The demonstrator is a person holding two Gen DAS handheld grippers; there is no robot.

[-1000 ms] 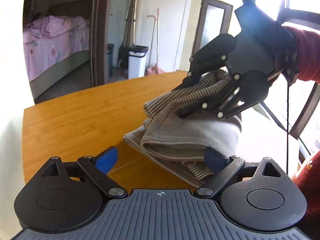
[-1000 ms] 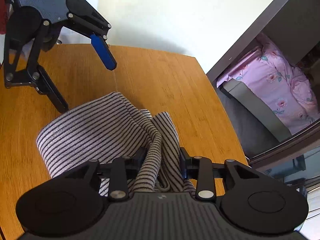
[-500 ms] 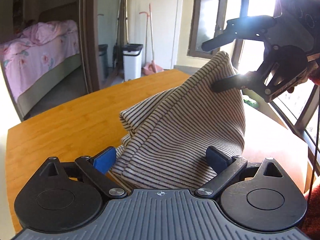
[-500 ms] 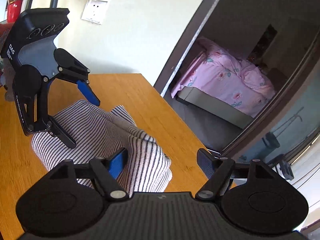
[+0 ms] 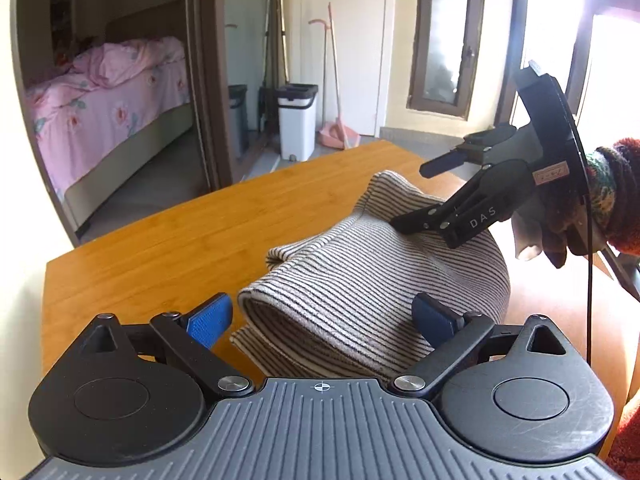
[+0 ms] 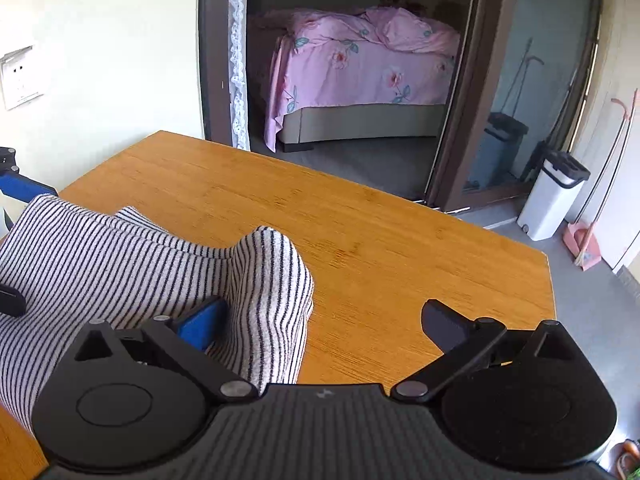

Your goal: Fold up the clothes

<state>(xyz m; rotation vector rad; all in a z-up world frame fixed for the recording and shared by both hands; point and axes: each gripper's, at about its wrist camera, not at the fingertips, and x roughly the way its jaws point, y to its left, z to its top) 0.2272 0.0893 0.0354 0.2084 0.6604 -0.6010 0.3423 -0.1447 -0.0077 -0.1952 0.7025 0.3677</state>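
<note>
Fabric filled the gap between our left gripper (image 5: 322, 318) pads, yet neither pad pressed on it; the jaws stood released around the near end of the striped garment (image 5: 360, 280). The garment lay folded on the wooden surface (image 5: 180, 236), its long axis running away from the left gripper toward the right one. Farther along, we saw the right gripper (image 5: 416, 196) at the far end, its jaws having just been opening and now spread wide, the lower finger resting on the cloth and nothing clamped. From its own view, one pad sat against the raised fold while the other hung over bare wood. We judged the left gripper nearer for any smoothing.
</note>
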